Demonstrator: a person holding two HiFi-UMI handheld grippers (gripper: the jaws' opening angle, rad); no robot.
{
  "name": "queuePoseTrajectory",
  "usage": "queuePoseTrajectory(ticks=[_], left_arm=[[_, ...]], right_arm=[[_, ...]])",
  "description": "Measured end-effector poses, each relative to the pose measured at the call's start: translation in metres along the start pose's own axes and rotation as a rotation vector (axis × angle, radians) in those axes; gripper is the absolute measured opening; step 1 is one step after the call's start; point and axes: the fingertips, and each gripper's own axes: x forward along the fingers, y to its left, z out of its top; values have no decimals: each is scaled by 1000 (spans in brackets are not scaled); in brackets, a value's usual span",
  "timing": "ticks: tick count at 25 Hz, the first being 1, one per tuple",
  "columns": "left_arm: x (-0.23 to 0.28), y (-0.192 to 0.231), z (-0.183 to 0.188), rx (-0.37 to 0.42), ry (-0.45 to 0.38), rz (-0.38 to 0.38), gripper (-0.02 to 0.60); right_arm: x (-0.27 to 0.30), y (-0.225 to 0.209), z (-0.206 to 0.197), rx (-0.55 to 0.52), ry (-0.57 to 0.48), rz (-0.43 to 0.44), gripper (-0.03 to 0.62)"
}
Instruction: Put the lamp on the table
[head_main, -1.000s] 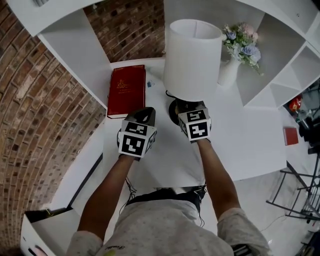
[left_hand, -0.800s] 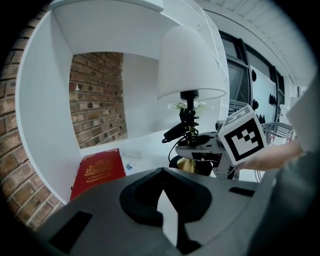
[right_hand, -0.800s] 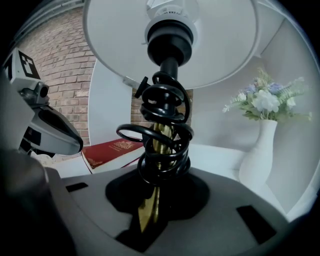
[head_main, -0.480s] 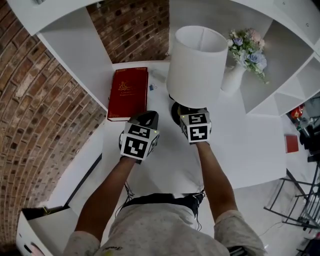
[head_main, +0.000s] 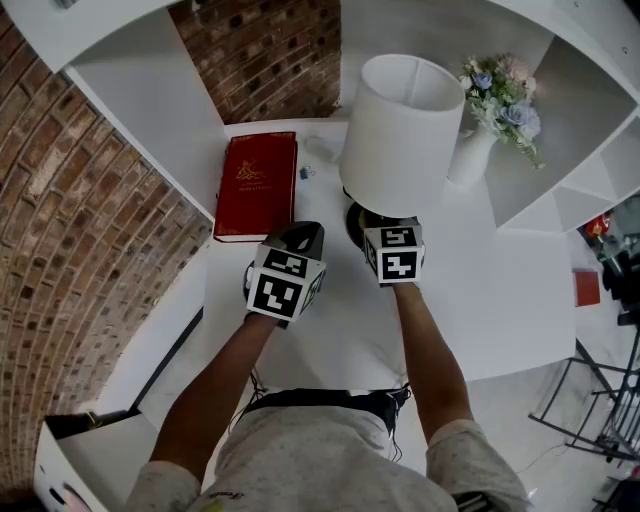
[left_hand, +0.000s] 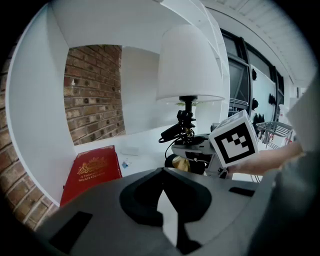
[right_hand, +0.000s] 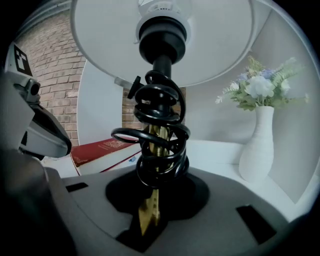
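Observation:
The lamp has a white shade (head_main: 402, 130), a brass stem (right_hand: 156, 145) wound with black cord, and a dark base (head_main: 360, 217). It stands upright over the white table (head_main: 500, 290); I cannot tell whether the base touches it. My right gripper (head_main: 381, 224) is shut on the lamp's stem low down, just above the base. In the right gripper view the brass sits between the jaws of that gripper (right_hand: 150, 220). My left gripper (head_main: 304, 236) hovers to the left of the lamp, apart from it. In its own view the left gripper (left_hand: 167, 210) is shut with nothing in it.
A red book (head_main: 257, 185) lies flat at the table's back left. A white vase of flowers (head_main: 475, 150) stands right of the lamp, close to the shade. White shelf walls (head_main: 150, 100) close in the left and back. A small clip (head_main: 303, 172) lies beside the book.
The lamp and my right gripper have shifted a little to the right, toward the vase. My left gripper has followed slightly the same way.

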Motion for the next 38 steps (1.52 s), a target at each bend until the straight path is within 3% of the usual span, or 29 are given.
queuePoseTrajectory(ticks=[20, 38], left_arm=[[3, 0, 0, 13, -4, 0, -9], [-4, -4, 1, 13, -10, 6, -9]], right_arm=[[3, -3, -6, -9, -50, -15, 91], [-1, 0, -10, 3, -17, -4, 94]])
